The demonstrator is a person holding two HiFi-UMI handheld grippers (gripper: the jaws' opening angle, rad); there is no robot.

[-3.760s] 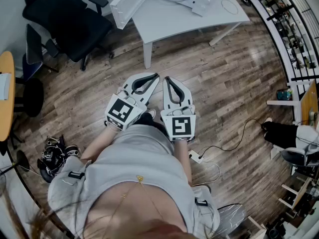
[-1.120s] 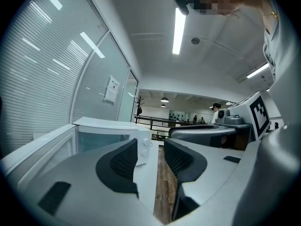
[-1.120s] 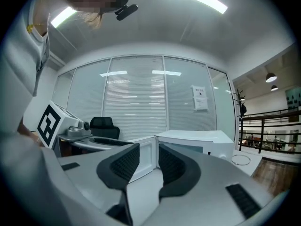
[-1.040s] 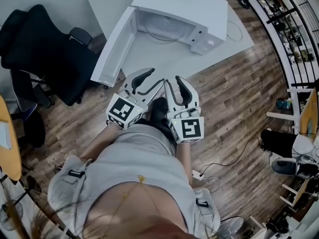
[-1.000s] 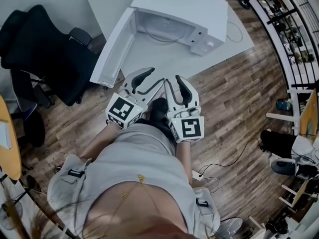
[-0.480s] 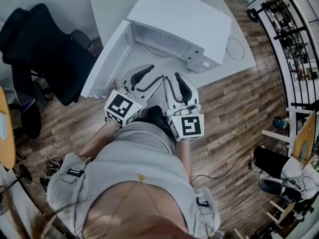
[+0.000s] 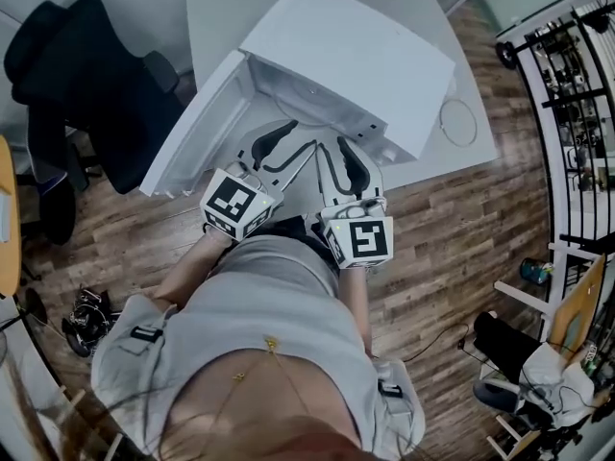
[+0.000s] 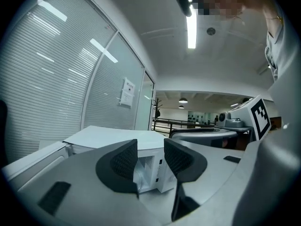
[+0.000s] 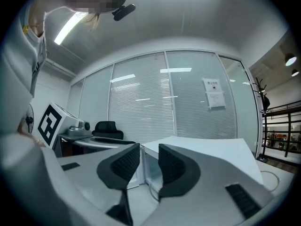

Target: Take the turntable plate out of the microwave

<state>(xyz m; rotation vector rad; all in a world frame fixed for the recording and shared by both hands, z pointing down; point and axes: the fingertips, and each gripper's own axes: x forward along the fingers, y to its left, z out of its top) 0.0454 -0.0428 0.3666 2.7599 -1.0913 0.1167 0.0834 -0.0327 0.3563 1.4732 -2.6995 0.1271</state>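
Left claw [image 7: 279,149] and right claw [image 7: 336,150] were both spread partway, nothing pinched, side by side right at the open microwave [image 7: 356,60] on the desk [image 7: 216,8]. The plate [image 9: 151,189] sat inside it, only its rim showing.

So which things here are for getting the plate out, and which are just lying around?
For the job: the microwave, its open door, the left claw and the right claw, both open and empty.

Just lying about: the black office chair, and the white cable loop on the table.
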